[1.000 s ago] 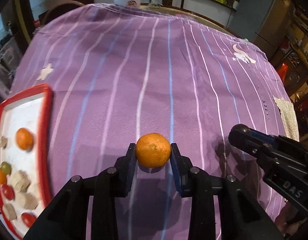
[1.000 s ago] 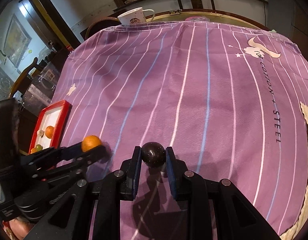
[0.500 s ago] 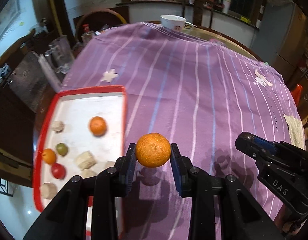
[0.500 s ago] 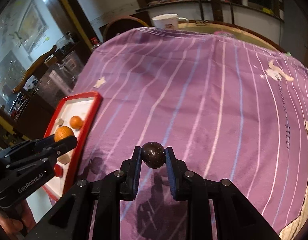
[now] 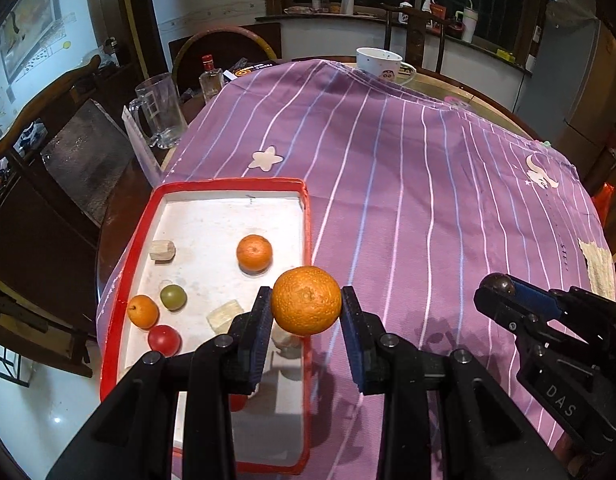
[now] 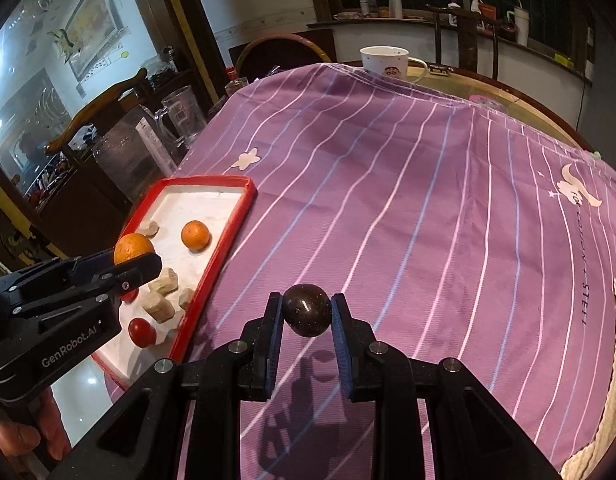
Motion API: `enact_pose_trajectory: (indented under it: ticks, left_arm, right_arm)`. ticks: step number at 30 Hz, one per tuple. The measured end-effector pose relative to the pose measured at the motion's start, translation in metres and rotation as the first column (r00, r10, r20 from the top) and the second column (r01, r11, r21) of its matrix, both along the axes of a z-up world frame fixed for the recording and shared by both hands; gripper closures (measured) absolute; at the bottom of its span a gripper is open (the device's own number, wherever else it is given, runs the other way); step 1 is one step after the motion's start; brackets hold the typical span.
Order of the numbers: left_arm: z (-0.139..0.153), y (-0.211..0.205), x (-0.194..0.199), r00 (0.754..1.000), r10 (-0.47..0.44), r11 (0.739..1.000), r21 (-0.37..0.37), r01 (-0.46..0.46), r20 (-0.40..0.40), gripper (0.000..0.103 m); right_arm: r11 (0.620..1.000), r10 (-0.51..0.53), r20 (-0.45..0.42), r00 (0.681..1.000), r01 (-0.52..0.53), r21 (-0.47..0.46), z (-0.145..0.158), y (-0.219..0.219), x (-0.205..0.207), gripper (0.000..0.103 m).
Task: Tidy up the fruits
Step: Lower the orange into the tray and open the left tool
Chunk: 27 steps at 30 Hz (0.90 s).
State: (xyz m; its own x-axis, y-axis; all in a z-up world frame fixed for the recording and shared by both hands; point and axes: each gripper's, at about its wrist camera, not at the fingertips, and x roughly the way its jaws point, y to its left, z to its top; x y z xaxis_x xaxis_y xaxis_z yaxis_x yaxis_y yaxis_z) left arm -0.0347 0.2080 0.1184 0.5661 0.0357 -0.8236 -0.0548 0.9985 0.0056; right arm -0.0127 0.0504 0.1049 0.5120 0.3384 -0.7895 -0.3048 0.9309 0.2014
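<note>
My left gripper (image 5: 306, 304) is shut on an orange mandarin (image 5: 306, 300) and holds it in the air over the right rim of the red-edged white tray (image 5: 306, 216). It also shows in the right wrist view (image 6: 132, 256) above the tray (image 6: 228, 240). My right gripper (image 6: 306, 314) is shut on a dark brown round fruit (image 6: 306, 315), held above the purple striped cloth (image 6: 407, 220) right of the tray. In the tray lie another mandarin (image 5: 254, 253), a green fruit (image 5: 173, 297), a small orange fruit (image 5: 143, 311), a red fruit (image 5: 164, 340) and several pale chunks.
A glass mug (image 5: 158, 114) and a bottle (image 5: 210, 78) stand off the cloth's left far corner. A white cup (image 5: 377, 65) stands at the table's far edge. A beige mat (image 5: 599, 268) lies at the cloth's right edge. A wooden chair (image 5: 36, 120) stands left.
Both grippers have risen and moved left with their fruits. The left gripper's mandarin, earlier over the bare cloth, now hangs over the tray's right rim, and the whole tray has come into view.
</note>
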Motion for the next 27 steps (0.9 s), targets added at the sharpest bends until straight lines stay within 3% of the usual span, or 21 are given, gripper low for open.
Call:
enact_pose_trajectory:
  ticks: [27]
  left_arm:
    - [-0.013, 0.064, -0.001, 0.998, 0.053, 0.998, -0.043, -0.054, -0.023, 0.071]
  right_arm:
    - [0.998, 0.064, -0.005, 0.998, -0.064, -0.022, -0.003, 0.062, 0.001, 0.077]
